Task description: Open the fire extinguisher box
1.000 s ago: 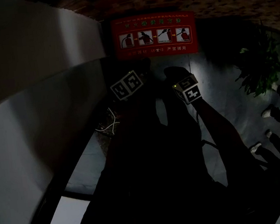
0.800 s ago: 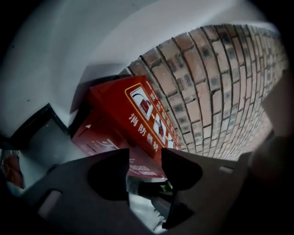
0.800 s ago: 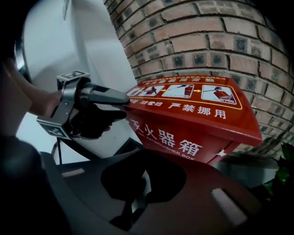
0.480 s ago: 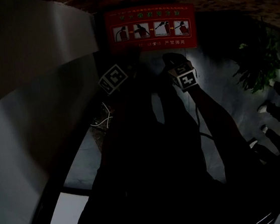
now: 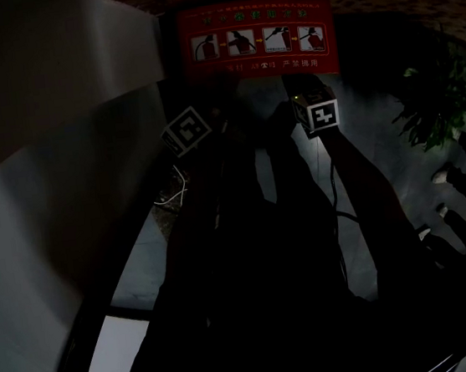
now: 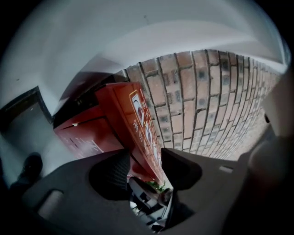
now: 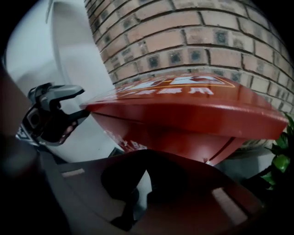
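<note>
The red fire extinguisher box [image 5: 258,43] stands against a brick wall, its picture label facing up. Its lid [image 6: 142,128] is tilted up off the red body [image 6: 87,137]. My left gripper [image 6: 143,158] has just been opening; its jaws stand wide with the lid's side edge between them, and the pads are not pressing on it. In the head view its marker cube [image 5: 186,131] sits at the box's left. My right gripper [image 7: 143,158] is under the lid's front edge [image 7: 193,124], jaws together and empty; its cube [image 5: 317,112] is just below the label. The left gripper [image 7: 50,114] also shows in the right gripper view.
The brick wall [image 7: 183,50] rises behind the box. A white curved wall [image 5: 61,160] runs along the left. A green plant [image 5: 430,106] grows to the right of the box. A white cable [image 5: 175,198] lies on the floor at the left.
My right gripper has moved up to the box's front edge. The left gripper has shifted a little to the left beside the box.
</note>
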A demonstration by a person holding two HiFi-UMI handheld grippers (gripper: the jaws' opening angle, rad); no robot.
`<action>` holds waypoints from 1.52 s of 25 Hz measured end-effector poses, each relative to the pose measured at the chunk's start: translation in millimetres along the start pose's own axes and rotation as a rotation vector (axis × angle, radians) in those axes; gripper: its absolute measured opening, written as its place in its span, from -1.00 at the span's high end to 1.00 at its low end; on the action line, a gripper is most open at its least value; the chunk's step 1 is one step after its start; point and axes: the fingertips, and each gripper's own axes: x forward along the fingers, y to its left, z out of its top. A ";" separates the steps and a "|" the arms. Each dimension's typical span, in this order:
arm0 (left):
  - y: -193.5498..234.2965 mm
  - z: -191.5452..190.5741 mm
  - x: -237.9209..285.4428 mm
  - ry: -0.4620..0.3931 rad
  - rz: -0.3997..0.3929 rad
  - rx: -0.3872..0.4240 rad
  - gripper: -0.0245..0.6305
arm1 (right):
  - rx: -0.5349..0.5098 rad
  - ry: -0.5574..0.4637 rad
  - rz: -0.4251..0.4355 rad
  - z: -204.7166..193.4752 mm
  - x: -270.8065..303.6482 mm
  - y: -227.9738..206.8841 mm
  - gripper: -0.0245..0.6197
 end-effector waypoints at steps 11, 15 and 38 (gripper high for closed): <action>-16.8 -1.4 -6.1 0.035 -0.001 0.072 0.28 | 0.013 -0.034 -0.007 -3.4 5.7 -8.1 0.96; -20.7 2.9 -10.9 0.013 0.023 0.077 0.28 | 0.018 -0.014 -0.015 -6.9 2.6 -9.3 0.96; -109.3 59.5 12.6 -0.055 -0.021 0.333 0.29 | 0.113 0.007 0.129 -28.0 -16.6 19.6 0.94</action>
